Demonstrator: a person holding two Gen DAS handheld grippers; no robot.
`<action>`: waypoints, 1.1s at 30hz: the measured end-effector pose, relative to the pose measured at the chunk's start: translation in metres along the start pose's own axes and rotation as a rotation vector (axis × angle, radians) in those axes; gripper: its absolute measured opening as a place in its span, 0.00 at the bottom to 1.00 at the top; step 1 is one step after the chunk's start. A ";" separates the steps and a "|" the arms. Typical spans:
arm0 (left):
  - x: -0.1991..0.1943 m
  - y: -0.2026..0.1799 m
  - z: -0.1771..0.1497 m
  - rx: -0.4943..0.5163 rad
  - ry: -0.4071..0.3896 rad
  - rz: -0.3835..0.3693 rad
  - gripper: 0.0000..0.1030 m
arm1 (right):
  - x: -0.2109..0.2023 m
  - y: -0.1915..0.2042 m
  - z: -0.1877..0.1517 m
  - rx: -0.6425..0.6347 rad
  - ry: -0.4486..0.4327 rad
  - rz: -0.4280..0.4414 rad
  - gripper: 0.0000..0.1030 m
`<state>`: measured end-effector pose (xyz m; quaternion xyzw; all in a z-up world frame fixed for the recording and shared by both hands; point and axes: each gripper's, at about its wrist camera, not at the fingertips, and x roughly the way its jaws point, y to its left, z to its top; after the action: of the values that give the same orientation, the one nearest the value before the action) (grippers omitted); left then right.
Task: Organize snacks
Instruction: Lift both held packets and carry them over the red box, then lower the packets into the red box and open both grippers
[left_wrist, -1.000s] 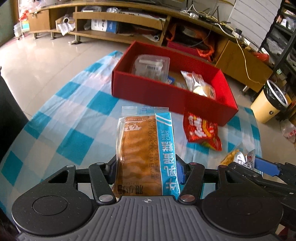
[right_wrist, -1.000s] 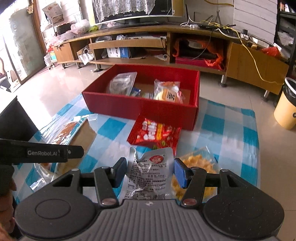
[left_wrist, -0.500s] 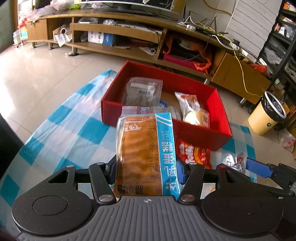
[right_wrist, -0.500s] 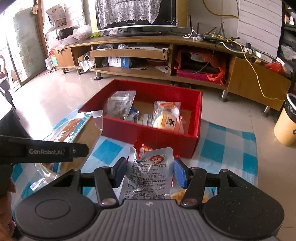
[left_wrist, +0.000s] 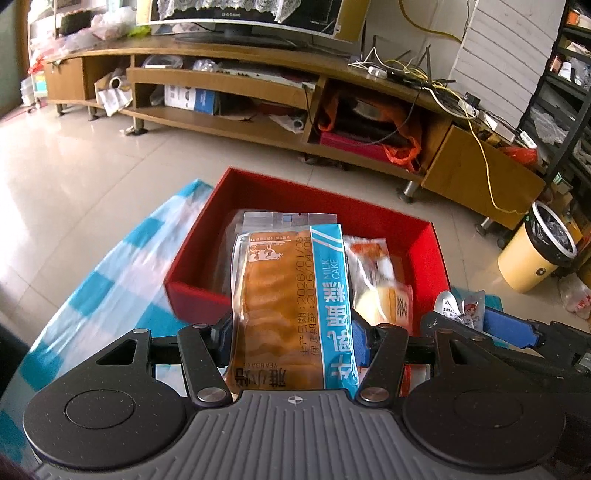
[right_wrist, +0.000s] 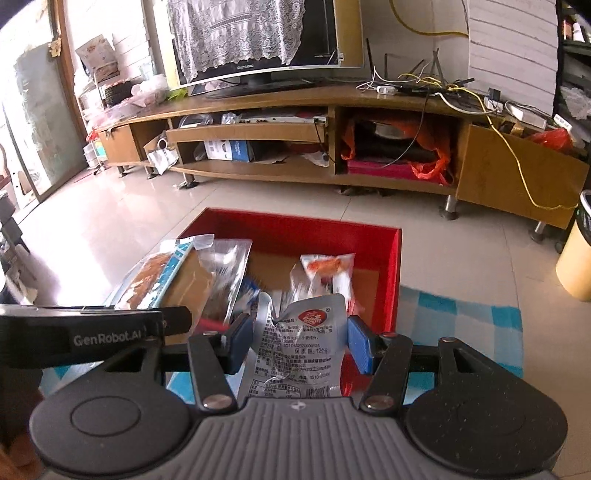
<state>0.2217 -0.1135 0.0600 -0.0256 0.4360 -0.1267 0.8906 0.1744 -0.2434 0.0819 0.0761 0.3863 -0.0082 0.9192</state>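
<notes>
An orange-and-blue milk cake pack (left_wrist: 291, 314) is clamped in the left tool (left_wrist: 291, 334), a crinkled silver pouch (right_wrist: 299, 347) in the right tool (right_wrist: 300, 343), both over the red box (right_wrist: 389, 273).

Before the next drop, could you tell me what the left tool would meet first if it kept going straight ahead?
Probably the clear snack packet lying in the red box: the left tool, carrying the milk cake pack, points over the near wall. Depth is unclear.

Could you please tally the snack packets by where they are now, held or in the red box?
Left hand-held gripper: 1, the milk cake packet.
Right hand-held gripper: 1, the silver pouch.
Red box: 2 plainly seen, the clear packet and the bun packet.
Total: 4; a small blue item is too hidden to count.
</notes>
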 end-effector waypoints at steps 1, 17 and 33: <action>0.005 -0.001 0.004 0.001 0.000 0.002 0.63 | 0.004 -0.002 0.004 0.002 -0.001 -0.001 0.54; 0.073 -0.005 0.040 0.008 0.013 0.080 0.63 | 0.081 -0.022 0.042 0.012 0.026 -0.005 0.54; 0.077 -0.002 0.044 0.011 -0.025 0.124 0.84 | 0.109 -0.039 0.040 0.065 0.047 0.019 0.55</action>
<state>0.3009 -0.1370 0.0281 0.0046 0.4251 -0.0734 0.9021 0.2761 -0.2830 0.0269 0.1099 0.4065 -0.0103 0.9070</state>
